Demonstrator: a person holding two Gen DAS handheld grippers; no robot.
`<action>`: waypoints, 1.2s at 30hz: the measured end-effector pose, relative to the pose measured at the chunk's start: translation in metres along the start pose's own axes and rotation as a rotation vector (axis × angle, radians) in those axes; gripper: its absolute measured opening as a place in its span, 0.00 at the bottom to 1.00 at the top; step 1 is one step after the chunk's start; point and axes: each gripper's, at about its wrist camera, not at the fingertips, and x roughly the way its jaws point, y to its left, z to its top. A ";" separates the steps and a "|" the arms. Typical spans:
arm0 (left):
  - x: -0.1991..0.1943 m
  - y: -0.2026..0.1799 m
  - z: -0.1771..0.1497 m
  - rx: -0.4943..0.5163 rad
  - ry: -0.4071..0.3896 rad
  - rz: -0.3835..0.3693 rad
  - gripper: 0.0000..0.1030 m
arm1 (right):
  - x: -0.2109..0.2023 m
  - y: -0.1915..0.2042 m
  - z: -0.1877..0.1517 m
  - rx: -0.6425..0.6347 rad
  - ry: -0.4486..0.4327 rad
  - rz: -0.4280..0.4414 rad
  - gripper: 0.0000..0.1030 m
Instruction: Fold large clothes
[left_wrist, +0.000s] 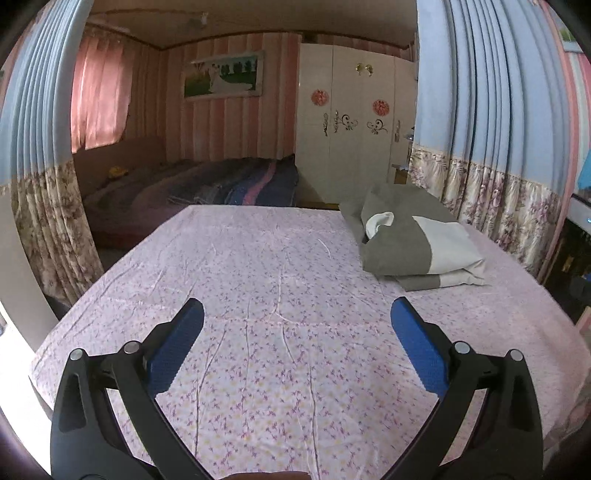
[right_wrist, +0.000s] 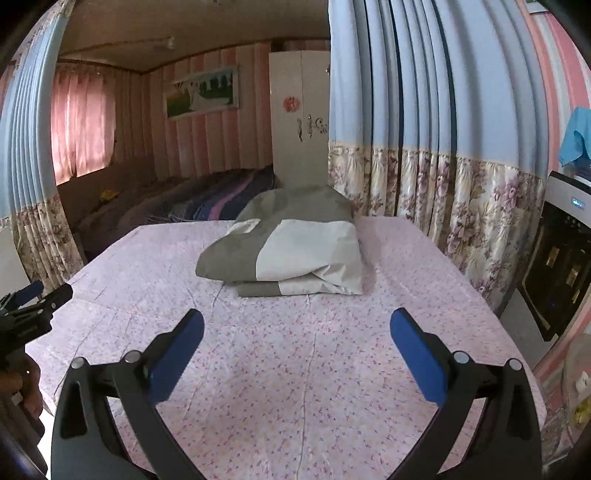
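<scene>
Hovering over the floral-sheeted bed (left_wrist: 258, 258), the left tool (left_wrist: 297, 314) had its blue pads spread wide, empty. The right tool (right_wrist: 297, 325) gaped likewise. Beyond them, toward the bed's far right, lay the folded grey-and-white garment (right_wrist: 284, 247), possibly a jacket.

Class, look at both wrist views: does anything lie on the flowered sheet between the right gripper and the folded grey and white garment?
Nothing visible does. The right gripper is open and empty, and only bare flowered sheet lies between it and the folded grey and white garment. The left gripper, also open, is off to the side.
</scene>
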 end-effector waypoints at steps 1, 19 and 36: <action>-0.002 0.000 0.002 0.004 -0.002 0.003 0.97 | -0.002 0.000 0.001 -0.003 -0.006 -0.004 0.98; 0.007 -0.007 0.014 -0.007 -0.036 0.071 0.97 | 0.009 -0.012 0.012 0.051 -0.041 -0.009 0.98; 0.062 -0.021 0.027 0.087 -0.047 0.106 0.97 | 0.061 -0.024 0.024 0.065 -0.020 -0.079 0.98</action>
